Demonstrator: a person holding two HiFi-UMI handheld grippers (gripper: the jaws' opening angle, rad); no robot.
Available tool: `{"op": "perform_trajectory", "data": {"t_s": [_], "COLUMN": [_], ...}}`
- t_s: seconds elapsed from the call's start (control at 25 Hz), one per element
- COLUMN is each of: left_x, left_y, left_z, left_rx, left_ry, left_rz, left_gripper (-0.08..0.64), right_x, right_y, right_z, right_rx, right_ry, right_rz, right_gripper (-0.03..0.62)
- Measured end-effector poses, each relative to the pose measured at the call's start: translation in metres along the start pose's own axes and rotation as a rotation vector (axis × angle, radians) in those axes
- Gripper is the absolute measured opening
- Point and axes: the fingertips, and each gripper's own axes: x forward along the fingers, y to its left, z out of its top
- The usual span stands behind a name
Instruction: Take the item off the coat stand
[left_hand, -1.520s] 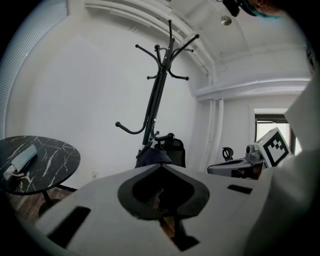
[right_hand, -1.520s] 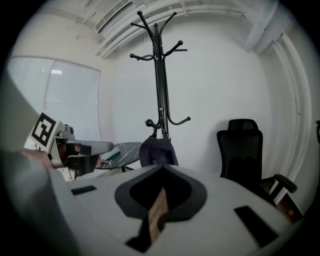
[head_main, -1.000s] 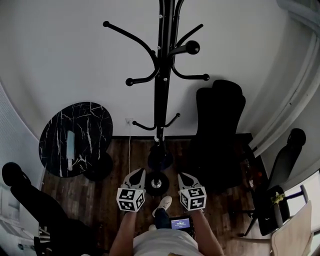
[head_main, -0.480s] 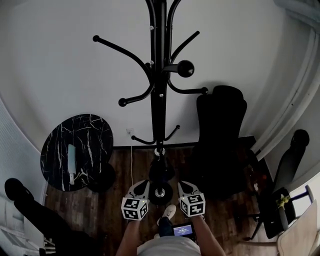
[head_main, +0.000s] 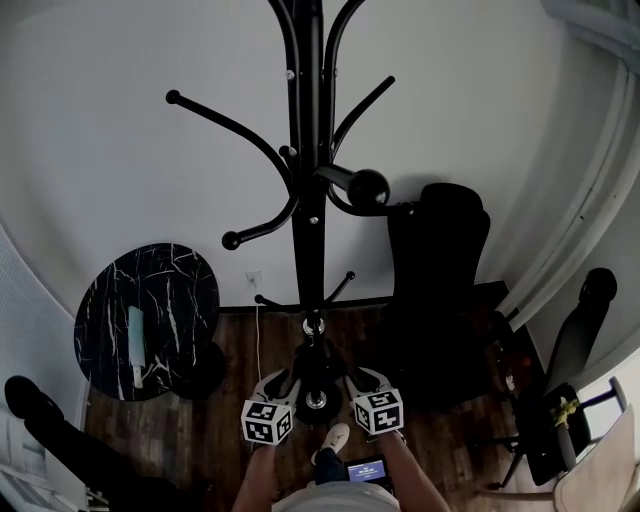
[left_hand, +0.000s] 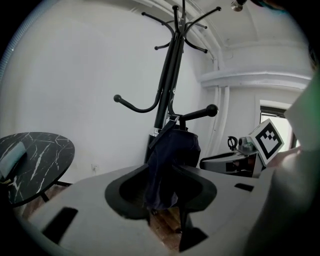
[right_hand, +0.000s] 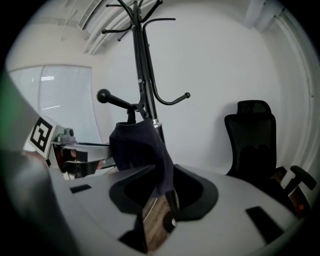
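Observation:
The black coat stand (head_main: 310, 200) rises straight ahead of me against the white wall. A dark navy item (left_hand: 171, 160) hangs from its knobbed hook (left_hand: 200, 113); the right gripper view shows the same item (right_hand: 140, 147) just beyond the jaws. In the head view it is lost in the dark around the stand's foot. My left gripper (head_main: 278, 383) and right gripper (head_main: 362, 380) are low, either side of the stand's base (head_main: 316, 400). Both sets of jaws are opening, and nothing is pressed between them. The item is ahead of them and untouched.
A round black marble table (head_main: 145, 320) stands to the left, with a pale object on it. A black office chair (head_main: 440, 270) stands right of the stand, with another chair (head_main: 580, 330) farther right. My shoe (head_main: 330, 438) rests on the wooden floor.
The head view has tipped upward, so the stand's hooks sit lower in the picture. Both grippers now lie lower in the view and nearer the stand's base.

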Motion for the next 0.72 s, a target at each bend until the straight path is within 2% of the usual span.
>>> {"op": "perform_trajectory", "data": {"t_s": [0.16, 0.36, 0.68, 0.72], "left_x": [0.011, 0.019, 0.027, 0.026], "left_y": [0.001, 0.004, -0.003, -0.003], "left_z": [-0.004, -0.007, -0.009, -0.009], "left_rx": [-0.008, -0.039, -0.040, -0.038], "left_ry": [0.026, 0.038, 0.065, 0.068], "left_rz": [-0.018, -0.031, -0.083, -0.083], "left_gripper": [0.141, 0.141, 0.131, 0.092], "right_x": [0.017, 0.027, 0.035, 0.035], "right_y": [0.000, 0.000, 0.006, 0.007], "right_z": [0.002, 0.005, 0.004, 0.004], "right_rx": [0.003, -0.032, -0.042, -0.043], "right_ry": [0.019, 0.024, 0.034, 0.036], "right_rz": [0.020, 0.003, 0.039, 0.042], "right_gripper": [0.172, 0.192, 0.174, 0.081]}}
